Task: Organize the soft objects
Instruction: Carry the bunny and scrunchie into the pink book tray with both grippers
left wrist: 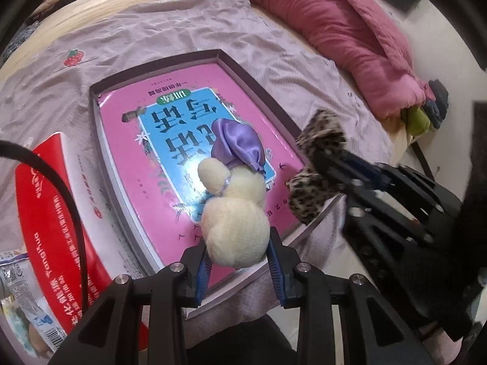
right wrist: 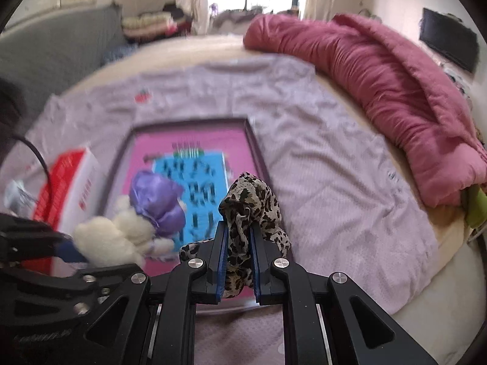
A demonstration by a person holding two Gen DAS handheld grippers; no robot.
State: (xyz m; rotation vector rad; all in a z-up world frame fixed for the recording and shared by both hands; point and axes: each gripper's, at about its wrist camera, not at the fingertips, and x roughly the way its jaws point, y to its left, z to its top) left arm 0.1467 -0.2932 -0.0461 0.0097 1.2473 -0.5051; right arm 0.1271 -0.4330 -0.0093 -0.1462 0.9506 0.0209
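My left gripper (left wrist: 239, 254) is shut on a cream plush toy (left wrist: 234, 213) with a purple satin cap, hanging over the near end of a dark shallow box (left wrist: 243, 70) that holds a pink and blue book (left wrist: 127, 115). My right gripper (right wrist: 239, 237) is shut on a leopard-print cloth (right wrist: 251, 200). In the left wrist view that cloth (left wrist: 319, 140) hangs at the box's right rim, held by the right gripper (left wrist: 331, 176). The right wrist view shows the plush toy (right wrist: 121, 231) at lower left, in the left gripper (right wrist: 65, 248).
The box (right wrist: 252, 140) lies on a lilac sheet (left wrist: 152, 36) with a strawberry print, spread over a bed. A red and white carton (left wrist: 51, 200) and a plastic packet (left wrist: 18, 289) lie left of the box. A rolled pink quilt (right wrist: 395, 97) runs along the right side.
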